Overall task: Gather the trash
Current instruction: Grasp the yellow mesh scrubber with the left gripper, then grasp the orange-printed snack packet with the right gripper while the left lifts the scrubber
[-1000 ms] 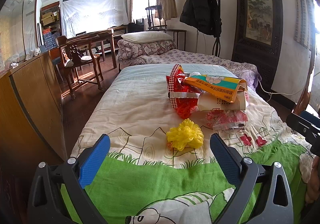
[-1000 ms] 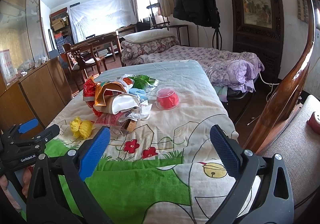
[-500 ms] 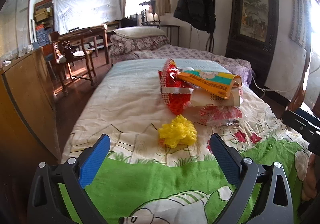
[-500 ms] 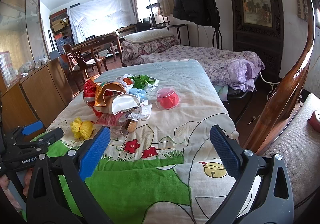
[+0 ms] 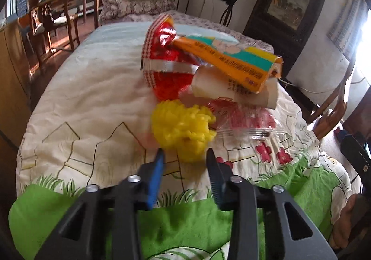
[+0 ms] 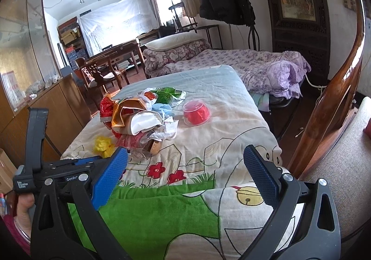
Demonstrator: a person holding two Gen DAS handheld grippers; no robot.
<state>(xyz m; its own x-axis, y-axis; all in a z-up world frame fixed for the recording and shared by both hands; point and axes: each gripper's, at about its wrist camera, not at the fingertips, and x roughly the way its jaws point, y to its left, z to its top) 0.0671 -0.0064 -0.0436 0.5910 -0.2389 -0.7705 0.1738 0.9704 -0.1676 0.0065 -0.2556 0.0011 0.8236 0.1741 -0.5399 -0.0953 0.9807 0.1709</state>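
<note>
**Two grippers over the bed: left closing at the yellow mesh ball, right spread wide**

One yellow mesh ball (image 5: 183, 126) lies on the cartoon-print quilt (image 5: 92, 102), in the centre of the left wrist view. The left gripper (image 5: 184, 155) sits in the lower centre of that view, directly below the ball. Its jaws are closing. The blue pads reach the lower edge of the ball, one at each side; the frame is blurred here, so it is not clear whether they press on it. Most of the ball lies above and beyond the fingertips.

Just above and right of the ball is the trash pile (image 5: 208, 67): a red checked wrapper (image 5: 162, 51), an orange and teal carton (image 5: 231, 60), a white paper cup (image 5: 234, 92) and a clear red-printed bag (image 5: 243, 120). The bag touches the ball on its right side.

In the right wrist view the right gripper (image 6: 185, 167) occupies the lower half of the frame with jaws wide apart and nothing between them, only quilt. The ball appears at centre left, just beyond the left gripper's tip. A red plastic cup (image 6: 196, 113) lies on its side right of the pile, apart from it. A hand (image 6: 24, 209) holds the left gripper at the lower left edge.
</note>
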